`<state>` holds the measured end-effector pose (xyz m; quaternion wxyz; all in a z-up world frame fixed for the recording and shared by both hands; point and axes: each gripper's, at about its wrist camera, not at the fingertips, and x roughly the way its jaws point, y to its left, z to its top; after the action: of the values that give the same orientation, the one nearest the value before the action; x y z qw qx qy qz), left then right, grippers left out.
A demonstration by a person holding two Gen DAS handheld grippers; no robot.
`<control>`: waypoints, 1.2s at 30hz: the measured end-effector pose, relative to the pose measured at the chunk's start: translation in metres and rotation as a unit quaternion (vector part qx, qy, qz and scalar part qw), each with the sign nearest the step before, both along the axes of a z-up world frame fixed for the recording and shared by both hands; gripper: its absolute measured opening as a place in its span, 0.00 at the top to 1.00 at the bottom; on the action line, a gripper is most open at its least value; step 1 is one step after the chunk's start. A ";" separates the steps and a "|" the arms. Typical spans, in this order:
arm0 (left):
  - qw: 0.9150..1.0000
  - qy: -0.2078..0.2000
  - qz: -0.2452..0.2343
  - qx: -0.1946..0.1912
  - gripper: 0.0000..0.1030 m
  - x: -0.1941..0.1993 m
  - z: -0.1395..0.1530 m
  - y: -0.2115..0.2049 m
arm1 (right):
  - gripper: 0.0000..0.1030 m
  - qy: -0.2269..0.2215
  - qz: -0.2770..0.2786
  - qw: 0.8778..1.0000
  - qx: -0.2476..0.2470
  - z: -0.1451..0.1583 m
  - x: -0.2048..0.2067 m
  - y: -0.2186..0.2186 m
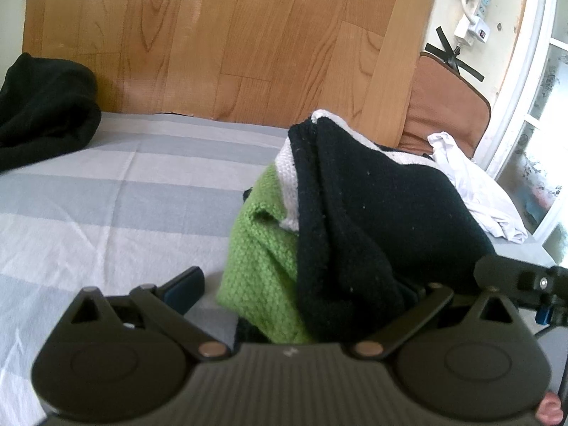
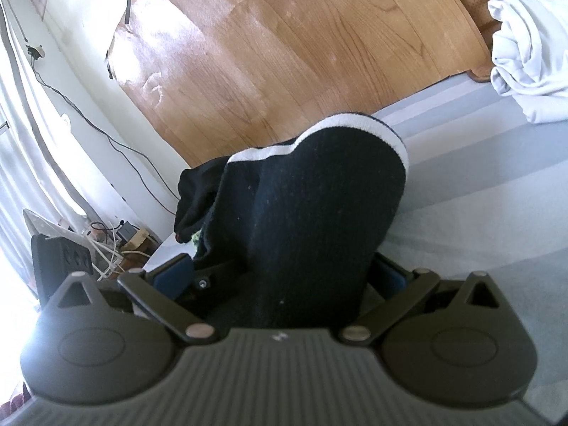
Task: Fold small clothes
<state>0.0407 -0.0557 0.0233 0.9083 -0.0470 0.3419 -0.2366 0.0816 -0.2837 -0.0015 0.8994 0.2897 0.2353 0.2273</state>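
Observation:
A small knit sweater, black with green and white parts [image 1: 355, 213], hangs bunched between the fingers of my left gripper [image 1: 301, 284] above the striped bed sheet [image 1: 106, 195]. The left finger pad [image 1: 184, 284] shows; the right one is hidden by cloth. In the right wrist view the same sweater's black part with a white band [image 2: 312, 213] fills the jaws of my right gripper [image 2: 280, 277], blue pads on both sides. The right gripper's body [image 1: 525, 277] shows at the left view's right edge, close beside the left gripper.
A black garment [image 1: 42, 117] lies at the sheet's far left. A crumpled white garment [image 1: 475, 191] [image 2: 529, 60] lies at the far right near a brown cushion [image 1: 443, 106]. A wooden headboard [image 1: 230, 35] rises behind. Cables and a power strip [image 2: 106, 248] lie beside the bed.

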 end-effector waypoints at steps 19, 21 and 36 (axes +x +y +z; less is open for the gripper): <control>1.000 -0.005 0.010 -0.001 0.00 -0.006 0.001 0.004 | 0.00 -0.013 0.008 0.999 0.043 -0.002 -0.006 -0.013; 1.000 -0.008 0.010 0.003 0.00 -0.007 0.002 0.005 | 0.00 -0.016 -0.009 0.999 0.047 -0.003 -0.014 -0.015; 0.999 -0.028 0.013 0.027 0.00 -0.012 0.003 -0.001 | 0.00 -0.029 -0.026 0.998 0.054 -0.005 -0.023 -0.017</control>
<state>0.0290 -0.0563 0.0262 0.9214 -0.0199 0.3219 -0.2168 0.0588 -0.3006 -0.0069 0.8945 0.3376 0.1889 0.2242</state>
